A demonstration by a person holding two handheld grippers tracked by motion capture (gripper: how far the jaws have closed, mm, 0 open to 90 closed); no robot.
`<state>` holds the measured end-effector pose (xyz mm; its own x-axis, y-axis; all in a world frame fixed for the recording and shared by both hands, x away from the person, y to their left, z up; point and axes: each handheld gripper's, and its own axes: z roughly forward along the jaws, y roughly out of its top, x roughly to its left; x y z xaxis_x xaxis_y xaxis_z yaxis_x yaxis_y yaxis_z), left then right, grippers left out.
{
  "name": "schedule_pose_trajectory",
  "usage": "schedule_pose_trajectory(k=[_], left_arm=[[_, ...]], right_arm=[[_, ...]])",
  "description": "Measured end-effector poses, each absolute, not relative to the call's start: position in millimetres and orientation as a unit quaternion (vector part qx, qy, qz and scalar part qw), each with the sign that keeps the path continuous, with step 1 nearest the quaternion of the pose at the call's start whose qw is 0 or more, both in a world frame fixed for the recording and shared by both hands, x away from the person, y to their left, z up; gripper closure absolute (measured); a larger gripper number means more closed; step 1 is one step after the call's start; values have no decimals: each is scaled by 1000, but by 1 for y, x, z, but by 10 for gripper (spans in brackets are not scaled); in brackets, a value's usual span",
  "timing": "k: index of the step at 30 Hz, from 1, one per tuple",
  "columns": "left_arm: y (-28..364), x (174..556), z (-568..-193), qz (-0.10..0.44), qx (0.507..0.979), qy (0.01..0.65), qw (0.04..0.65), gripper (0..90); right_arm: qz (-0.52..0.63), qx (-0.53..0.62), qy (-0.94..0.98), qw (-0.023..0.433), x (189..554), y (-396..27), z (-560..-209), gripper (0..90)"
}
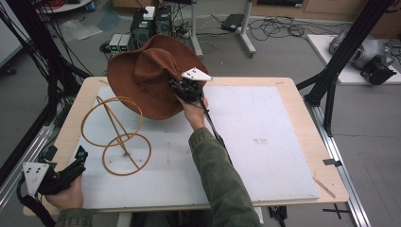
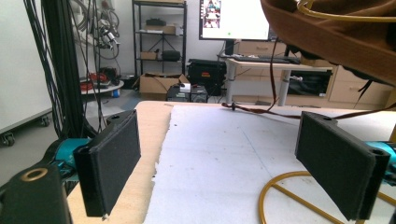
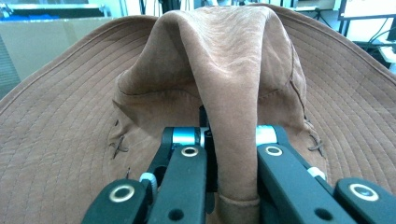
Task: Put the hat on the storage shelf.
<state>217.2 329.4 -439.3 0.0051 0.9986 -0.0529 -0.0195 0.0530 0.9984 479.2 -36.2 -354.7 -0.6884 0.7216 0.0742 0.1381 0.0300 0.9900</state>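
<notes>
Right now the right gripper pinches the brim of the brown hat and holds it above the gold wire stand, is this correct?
Not quite: the right gripper pinches the hat by its crown, not its brim, as the right gripper view shows. It does hold it above the gold wire stand.

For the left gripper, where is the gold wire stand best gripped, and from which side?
A judgement: grip the slanted central rod of the gold wire stand, coming from the left gripper side. It is straight, thin and bare low down; the brown hat hangs over the upper ring.

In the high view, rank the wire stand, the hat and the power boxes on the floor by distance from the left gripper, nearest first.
From the left gripper:
1. Wire stand, just right on the table.
2. Hat, held up over the table's far side.
3. Power boxes, on the floor past the table.
</notes>
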Motion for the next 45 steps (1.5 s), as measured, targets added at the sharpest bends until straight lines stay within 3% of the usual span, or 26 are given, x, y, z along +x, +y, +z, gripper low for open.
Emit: schedule_pose_trajectory(k=[20, 45], left_arm=[[328, 218, -439, 490, 485, 506, 518, 144], [326, 218, -440, 490, 484, 506, 519, 144]], right_arm=[[671, 301, 636, 233, 468, -70, -330, 881], [721, 242, 609, 224, 438, -68, -301, 881]])
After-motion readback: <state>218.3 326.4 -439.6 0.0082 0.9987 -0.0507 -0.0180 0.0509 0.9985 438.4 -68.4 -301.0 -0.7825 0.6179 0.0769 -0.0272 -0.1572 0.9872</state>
